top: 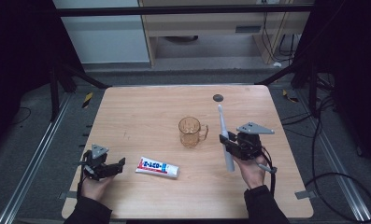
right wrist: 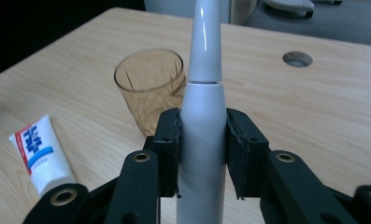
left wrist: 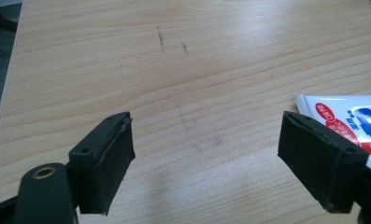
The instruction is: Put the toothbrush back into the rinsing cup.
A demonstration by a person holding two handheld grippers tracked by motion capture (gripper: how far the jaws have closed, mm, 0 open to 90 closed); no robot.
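Toothbrush in the grip, cup waiting

Your right gripper [top: 230, 142] is clenched on the white electric toothbrush [top: 224, 135], pads pressed on either side of its body; in the right gripper view the toothbrush [right wrist: 203, 116] stands up between the jaws with its neck pointing away from you. On the table [top: 141, 112] seen from above, it sits at about 4 o'clock from the centre, head aimed toward 12. The amber glass mug [top: 189, 132] stands just at 9 o'clock of it, upright, handle toward the brush, and it looks empty, though the tinted glass makes that hard to swear to. The step in hand, as you'd judge it, is carrying the brush to the mug; next you'd need to lift clear of the rim, tip the brush upright and lower it inside. Your left gripper [top: 109, 169] rests at 8 o'clock, jaws released with nothing between them, the toothpaste tube [top: 157, 166] just at its 3 o'clock
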